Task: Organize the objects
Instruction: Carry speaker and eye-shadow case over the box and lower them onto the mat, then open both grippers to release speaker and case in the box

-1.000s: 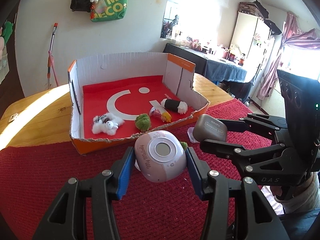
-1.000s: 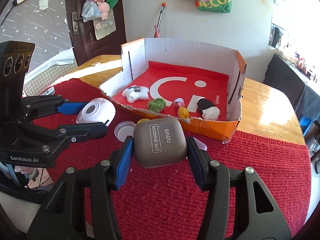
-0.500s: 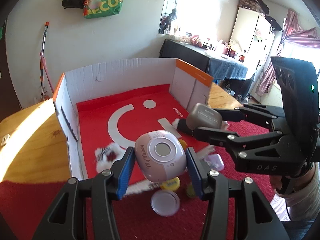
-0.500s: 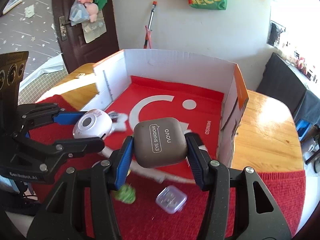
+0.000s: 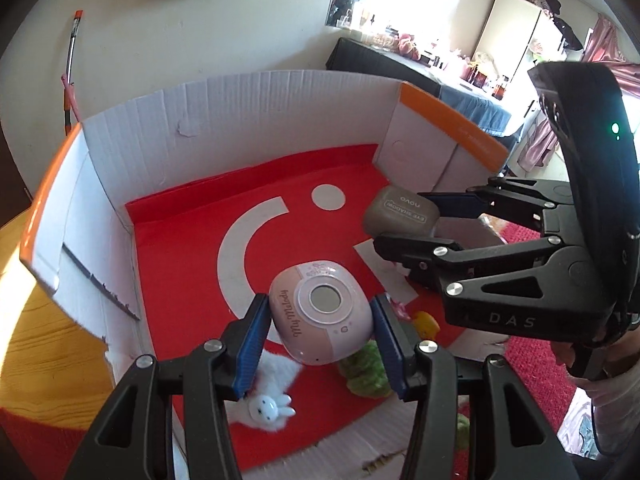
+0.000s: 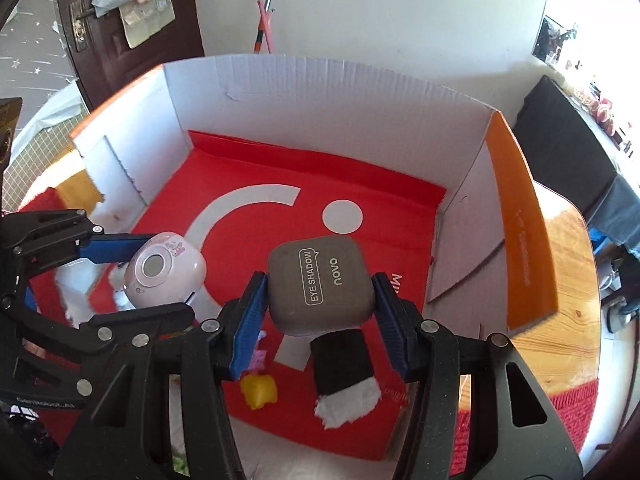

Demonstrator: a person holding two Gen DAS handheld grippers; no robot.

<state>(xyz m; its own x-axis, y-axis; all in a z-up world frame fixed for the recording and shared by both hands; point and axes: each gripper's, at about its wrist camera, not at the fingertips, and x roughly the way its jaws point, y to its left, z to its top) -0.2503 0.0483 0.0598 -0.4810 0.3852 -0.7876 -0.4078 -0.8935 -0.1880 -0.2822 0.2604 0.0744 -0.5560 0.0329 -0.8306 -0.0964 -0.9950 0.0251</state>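
My left gripper point(image 5: 318, 334) is shut on a pink "My Melody" case point(image 5: 320, 310) and holds it above the red floor of the open cardboard box point(image 5: 280, 92). My right gripper point(image 6: 320, 316) is shut on a grey-brown "EYE SHADOW" case point(image 6: 320, 284) and holds it over the box's right half point(image 6: 360, 84). In the left wrist view the right gripper point(image 5: 404, 226) reaches in from the right with the grey case point(image 5: 400, 212). In the right wrist view the left gripper point(image 6: 132, 276) holds the pink case point(image 6: 164, 276) at the left.
Inside the box lie a white rabbit plush point(image 5: 268, 404), a green plush point(image 5: 366, 372), a yellow toy point(image 6: 260, 392) and a black-and-white plush point(image 6: 344, 372). The box stands on a wooden table point(image 6: 568, 344) with a red cloth point(image 5: 536, 380).
Both grippers have moved forward and up from the red cloth to over the box interior, each still carrying its case. The box now fills both views.
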